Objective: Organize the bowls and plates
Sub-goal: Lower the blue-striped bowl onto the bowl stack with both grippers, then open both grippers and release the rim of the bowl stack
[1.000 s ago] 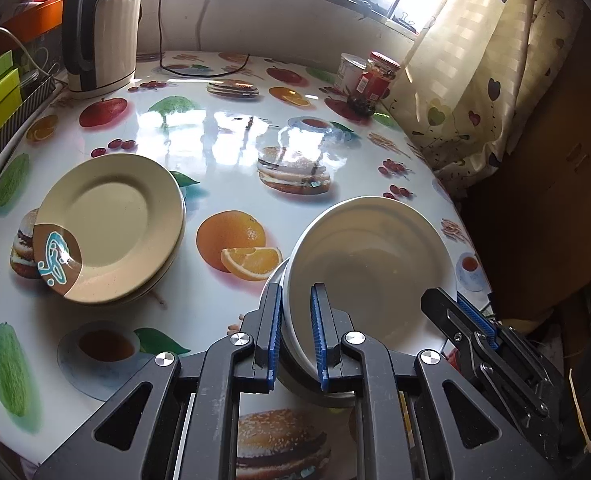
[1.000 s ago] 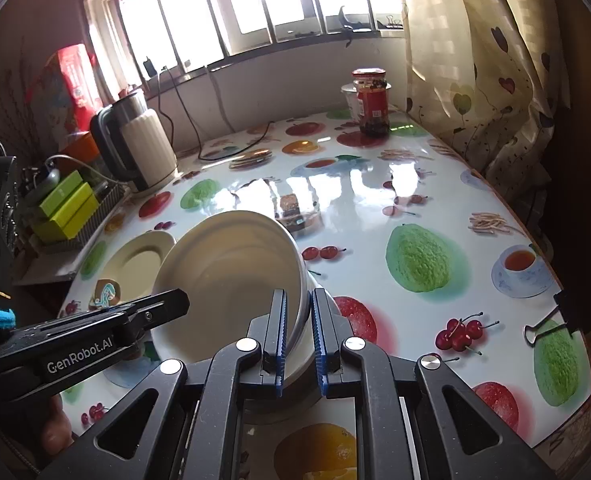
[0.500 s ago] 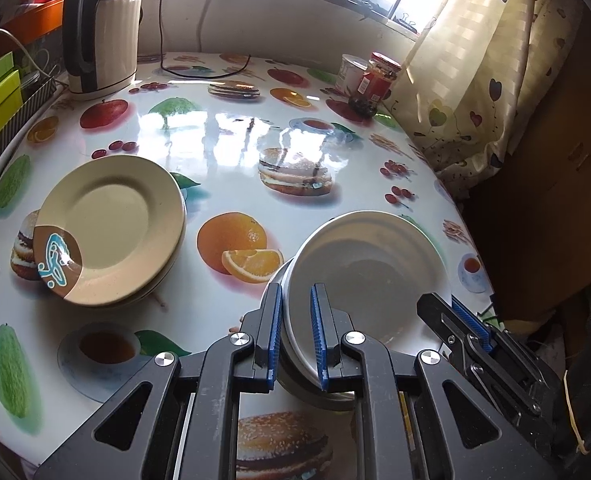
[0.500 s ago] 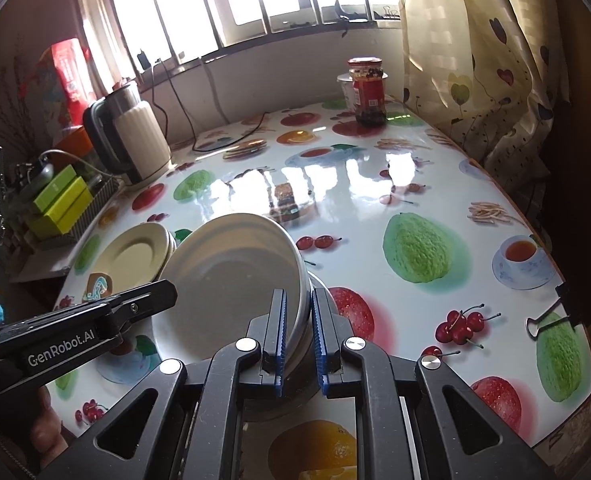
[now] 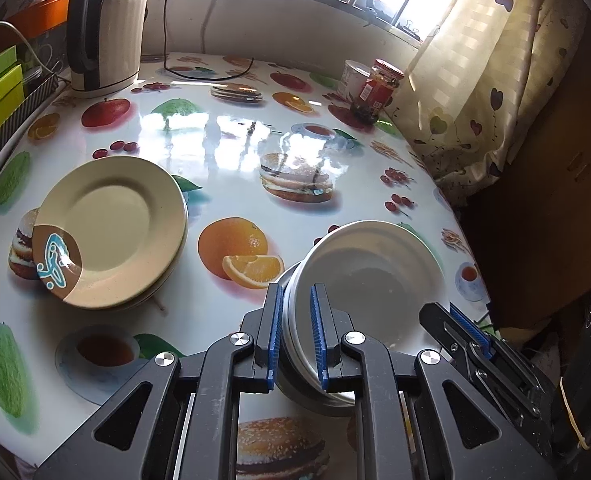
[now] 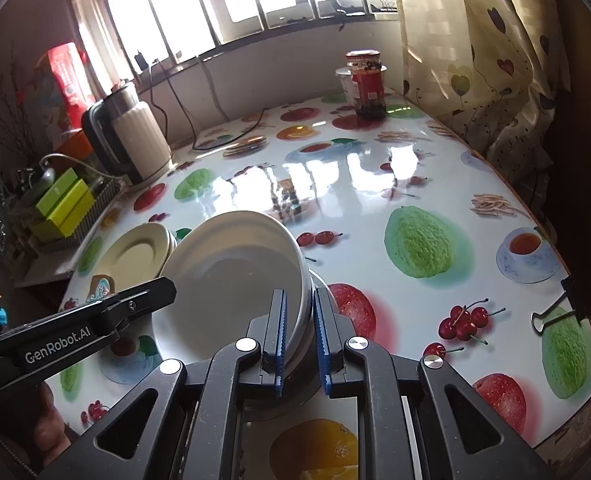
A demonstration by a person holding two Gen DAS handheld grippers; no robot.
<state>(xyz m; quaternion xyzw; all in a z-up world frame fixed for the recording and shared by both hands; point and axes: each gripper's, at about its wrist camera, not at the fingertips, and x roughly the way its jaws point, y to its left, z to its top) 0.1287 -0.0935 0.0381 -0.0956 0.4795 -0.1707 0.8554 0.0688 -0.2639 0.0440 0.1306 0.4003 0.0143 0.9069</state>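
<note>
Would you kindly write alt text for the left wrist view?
The left hand-held gripper clamps the near rim of a white bowl, with the right hand-held gripper on its other side. Cream plates sit stacked to the left on a fruit-print table.

The white bowl [image 5: 375, 280] has tipped down from a steep tilt to lie nearly flat, nested in the bowl beneath. Its far rim, at twelve o'clock, sits lower over the table [image 5: 235, 152].
</note>
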